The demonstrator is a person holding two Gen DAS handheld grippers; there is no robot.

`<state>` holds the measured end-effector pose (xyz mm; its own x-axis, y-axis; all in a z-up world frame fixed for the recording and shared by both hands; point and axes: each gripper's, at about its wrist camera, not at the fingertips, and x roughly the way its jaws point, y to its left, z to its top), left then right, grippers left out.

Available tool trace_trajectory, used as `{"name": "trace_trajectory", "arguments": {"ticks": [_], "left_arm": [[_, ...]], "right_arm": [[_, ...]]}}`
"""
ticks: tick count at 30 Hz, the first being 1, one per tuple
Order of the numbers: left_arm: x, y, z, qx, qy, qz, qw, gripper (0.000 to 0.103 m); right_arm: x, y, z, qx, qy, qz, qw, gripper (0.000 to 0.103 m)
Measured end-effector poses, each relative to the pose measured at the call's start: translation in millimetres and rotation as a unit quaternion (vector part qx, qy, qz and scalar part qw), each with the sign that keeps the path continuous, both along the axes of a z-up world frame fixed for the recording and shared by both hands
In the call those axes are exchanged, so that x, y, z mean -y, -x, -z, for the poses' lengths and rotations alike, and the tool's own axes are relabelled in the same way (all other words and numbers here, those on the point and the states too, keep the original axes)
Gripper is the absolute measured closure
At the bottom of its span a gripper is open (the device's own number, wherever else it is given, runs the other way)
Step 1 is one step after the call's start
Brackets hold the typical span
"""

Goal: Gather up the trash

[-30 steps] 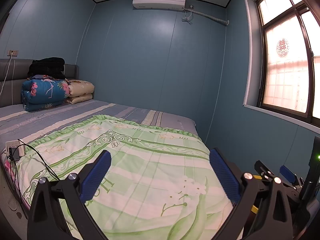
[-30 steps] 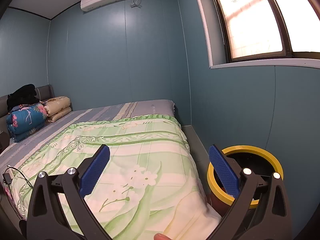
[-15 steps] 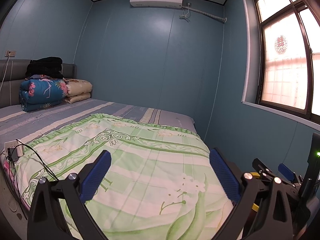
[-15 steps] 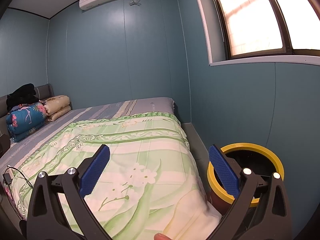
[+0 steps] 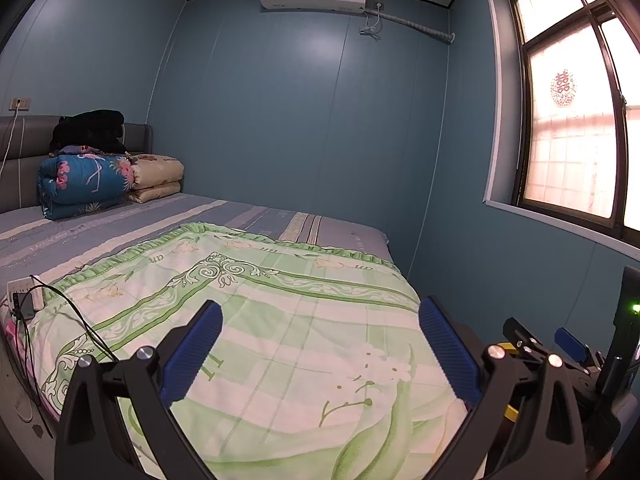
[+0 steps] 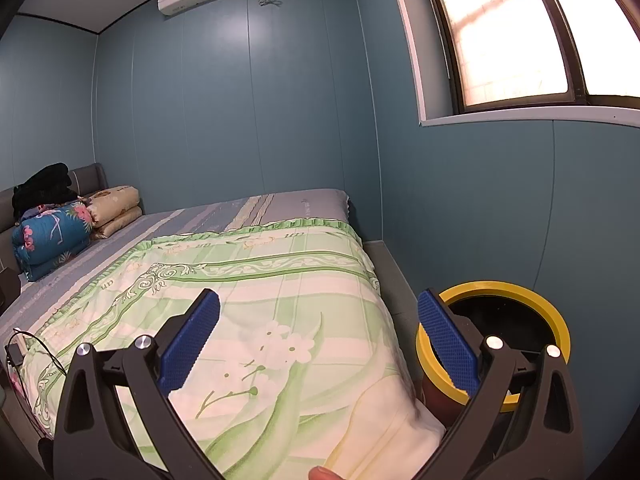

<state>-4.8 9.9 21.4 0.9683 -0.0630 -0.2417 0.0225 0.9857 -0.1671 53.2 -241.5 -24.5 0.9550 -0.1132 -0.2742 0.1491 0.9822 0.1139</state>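
**Hovering over bed, both jaws wide, no trash in sight**

Scanning left to right. A power strip (image 5: 25, 294) with a cable (image 5: 76, 320) sits at the bed's left edge, on the green quilt (image 5: 288, 320). Folded blankets (image 5: 86, 182) are stacked by the headboard. The left gripper (image 5: 320, 344) hangs over the quilt, jaws spread wide, nothing between them. The right gripper (image 6: 318, 340) is just beside it, jaws also spread and empty. A yellow-rimmed bin (image 6: 516, 292) stands on the floor between the bed and the wall, partly behind the right gripper's right finger. Inside looks dark; can't tell what it holds.

No trash visible on the quilt or the floor strip; fits either a sweep about to run or one already finished.

Risks:
- cable could snag a finger on any left-side pass, dragging the strip off
- quilt is soft, so a low pinch would grab fabric too
- bin is half hidden and tight to the wall, easy to knock or miss on a drop
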Motion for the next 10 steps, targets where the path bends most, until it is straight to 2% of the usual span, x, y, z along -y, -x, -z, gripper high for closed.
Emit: {"name": "trace_trajectory", "arguments": {"ticks": [10], "left_arm": [[-3.4, -3.0, 1.5, -0.005, 0.006, 0.002, 1.0, 0.008]], "right_arm": [[1.5, -0.9, 0.3, -0.003, -0.001, 0.0, 1.0, 0.008]]}}
